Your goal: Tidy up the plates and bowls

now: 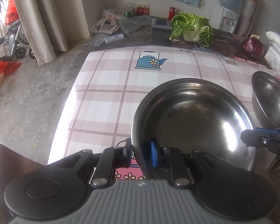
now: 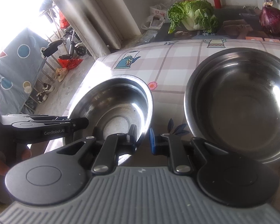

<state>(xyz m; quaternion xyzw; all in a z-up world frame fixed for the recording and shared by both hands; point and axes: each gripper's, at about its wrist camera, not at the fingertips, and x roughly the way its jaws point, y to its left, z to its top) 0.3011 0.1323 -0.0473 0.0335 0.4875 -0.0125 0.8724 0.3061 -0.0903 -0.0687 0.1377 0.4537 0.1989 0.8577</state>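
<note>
So the surface (image 1: 110, 97) has a pink-and-white plaid cloth printed with little cartoon kettles; the blue kettle (image 1: 149, 62) sits upper middle in the left wrist view. There are two steel pieces on it. The left steel bowl (image 1: 194, 123) fills the lower right of the left wrist view, and the left hand-held gripper (image 1: 141, 153) is pinching its near rim, one finger outside and the blue pad (image 1: 154, 154) inside. The same bowl (image 2: 119, 104) shows centre-left in the right wrist view, where the right hand-held gripper (image 2: 142, 138) is pinched on its rim from the other side. The left one comes in from the left edge there, with a hand (image 2: 1, 160) wrapped around the handle. The second steel bowl (image 2: 240, 104) sits just beside the first one, on the right of that frame.

Further back on the surface, in the upper part of both views: a napa cabbage (image 1: 193, 28), a red onion (image 1: 253, 46) and a red bottle (image 1: 171, 13). The room's got a bare concrete floor (image 1: 28, 97), beige curtains (image 1: 37, 15) upper left, a wheelchair (image 1: 11, 39) behind them and a water dispenser (image 1: 228, 13) upper right.
</note>
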